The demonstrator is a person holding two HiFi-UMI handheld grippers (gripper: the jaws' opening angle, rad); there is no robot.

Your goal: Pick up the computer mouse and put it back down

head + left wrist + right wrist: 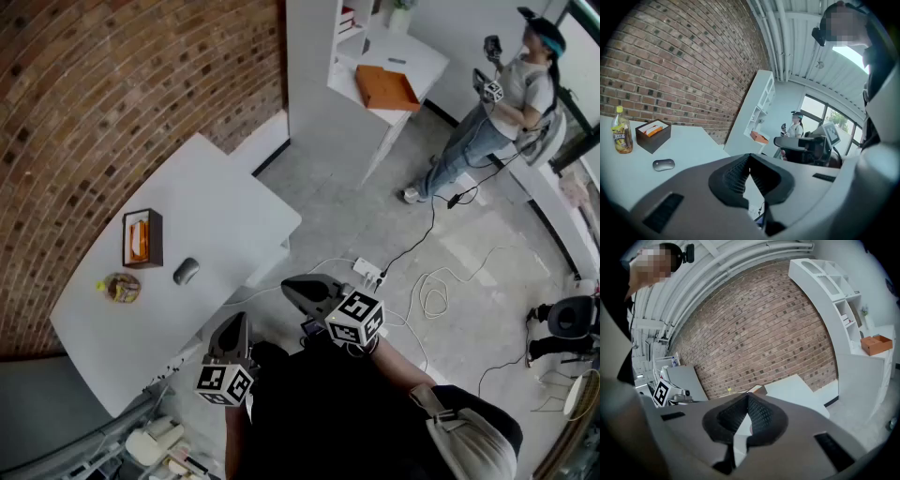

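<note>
Risk, as judged:
- Small grey oval computer mouse [186,271] lay on white table [234,197], left of centre in head view, well apart from both tongs.
- Black open box [142,238] and yellow plastic bottle [120,288] stood near it.
- Approach with jaws together would likely shove mouse or topple bottle.

Tongs:
- Left gripper [232,328]: tips met, nothing between.
- Right gripper [292,289]: likewise, touched nothing.
</note>
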